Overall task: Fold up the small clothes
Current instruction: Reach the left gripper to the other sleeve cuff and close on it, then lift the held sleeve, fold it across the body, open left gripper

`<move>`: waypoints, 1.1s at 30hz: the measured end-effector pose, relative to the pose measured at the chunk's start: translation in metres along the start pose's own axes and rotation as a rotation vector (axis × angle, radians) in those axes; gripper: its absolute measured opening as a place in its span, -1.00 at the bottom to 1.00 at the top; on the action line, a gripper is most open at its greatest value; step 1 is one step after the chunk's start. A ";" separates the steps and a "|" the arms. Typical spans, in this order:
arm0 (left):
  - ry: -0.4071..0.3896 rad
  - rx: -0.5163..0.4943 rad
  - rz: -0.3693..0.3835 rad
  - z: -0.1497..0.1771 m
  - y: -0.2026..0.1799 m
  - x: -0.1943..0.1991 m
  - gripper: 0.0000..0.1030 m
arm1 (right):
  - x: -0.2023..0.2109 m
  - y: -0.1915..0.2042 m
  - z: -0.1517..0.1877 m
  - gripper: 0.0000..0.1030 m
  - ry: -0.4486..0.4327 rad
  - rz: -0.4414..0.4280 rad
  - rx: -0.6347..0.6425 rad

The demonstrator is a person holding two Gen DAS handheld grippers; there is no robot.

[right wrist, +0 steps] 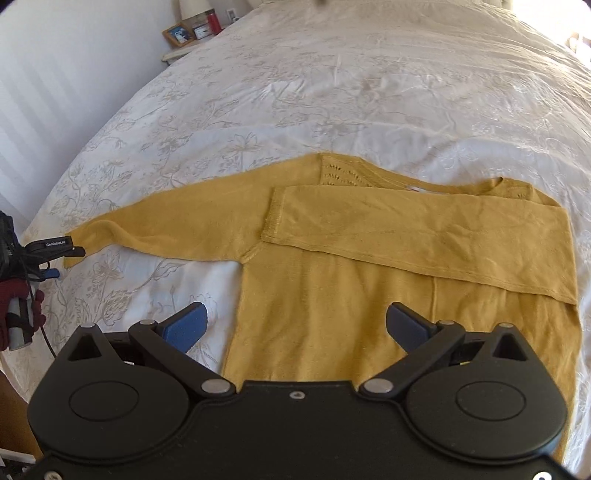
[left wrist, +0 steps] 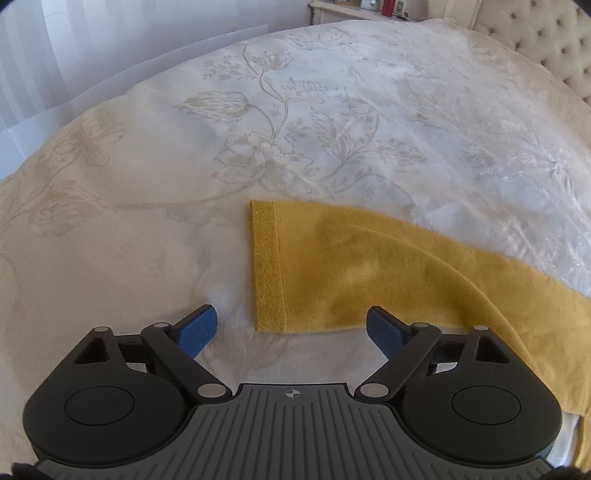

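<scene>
A mustard-yellow sweater (right wrist: 332, 314) lies flat on the bed. One sleeve (right wrist: 424, 236) is folded across its chest, and the other sleeve (right wrist: 177, 225) stretches out to the left. In the left wrist view that sleeve's ribbed cuff (left wrist: 266, 266) lies just ahead of my left gripper (left wrist: 291, 328), which is open, its blue pads (left wrist: 199, 328) straddling the cuff's near corner without touching it. In the right wrist view the left gripper (right wrist: 62, 260) shows at the cuff's end. My right gripper (right wrist: 297, 325) hangs open over the sweater's body near its left edge, with nothing held.
A white floral bedspread (right wrist: 332, 92) covers the bed. A nightstand (right wrist: 192, 33) with photo frames and a red bottle stands at the far left corner. A tufted headboard (left wrist: 546, 33) is behind. A person's hand in a dark red glove (right wrist: 14, 306) holds the left gripper.
</scene>
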State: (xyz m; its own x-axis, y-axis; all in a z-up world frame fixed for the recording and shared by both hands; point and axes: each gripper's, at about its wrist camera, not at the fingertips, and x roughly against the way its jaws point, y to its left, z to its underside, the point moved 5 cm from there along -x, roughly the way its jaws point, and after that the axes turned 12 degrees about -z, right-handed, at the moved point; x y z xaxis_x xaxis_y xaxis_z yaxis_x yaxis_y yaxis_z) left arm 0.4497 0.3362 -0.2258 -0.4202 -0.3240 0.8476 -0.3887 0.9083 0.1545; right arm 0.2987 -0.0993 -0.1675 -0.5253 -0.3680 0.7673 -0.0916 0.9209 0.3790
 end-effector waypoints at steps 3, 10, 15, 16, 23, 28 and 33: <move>-0.022 -0.026 -0.011 -0.008 -0.001 -0.010 0.72 | -0.008 0.009 -0.004 0.99 0.022 0.003 0.016; -0.039 0.014 0.014 -0.019 0.008 -0.021 -0.13 | -0.016 0.011 -0.010 0.99 0.045 0.012 0.035; 0.024 0.097 0.130 -0.036 0.019 -0.013 -0.90 | -0.018 0.007 -0.010 0.99 0.049 0.005 0.009; 0.019 0.095 0.143 -0.042 0.020 -0.007 -0.90 | -0.017 0.005 -0.009 0.99 0.048 0.003 0.002; -0.068 0.075 0.305 -0.088 0.009 0.070 -0.91 | -0.011 -0.006 0.003 0.99 0.043 -0.020 -0.028; -0.141 0.073 0.442 -0.109 -0.025 0.141 -0.92 | -0.001 -0.020 0.016 0.99 0.030 -0.047 -0.035; -0.202 0.051 0.575 -0.110 -0.085 0.210 -0.92 | 0.016 -0.048 0.031 0.99 0.009 -0.071 -0.071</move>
State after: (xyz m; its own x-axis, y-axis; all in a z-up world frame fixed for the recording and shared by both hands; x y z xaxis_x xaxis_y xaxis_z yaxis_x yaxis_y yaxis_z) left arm 0.4845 0.2204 -0.0053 -0.7195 0.1664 0.6742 -0.0898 0.9404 -0.3280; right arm 0.2682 -0.1457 -0.1895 -0.5121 -0.4330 0.7418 -0.0681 0.8814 0.4675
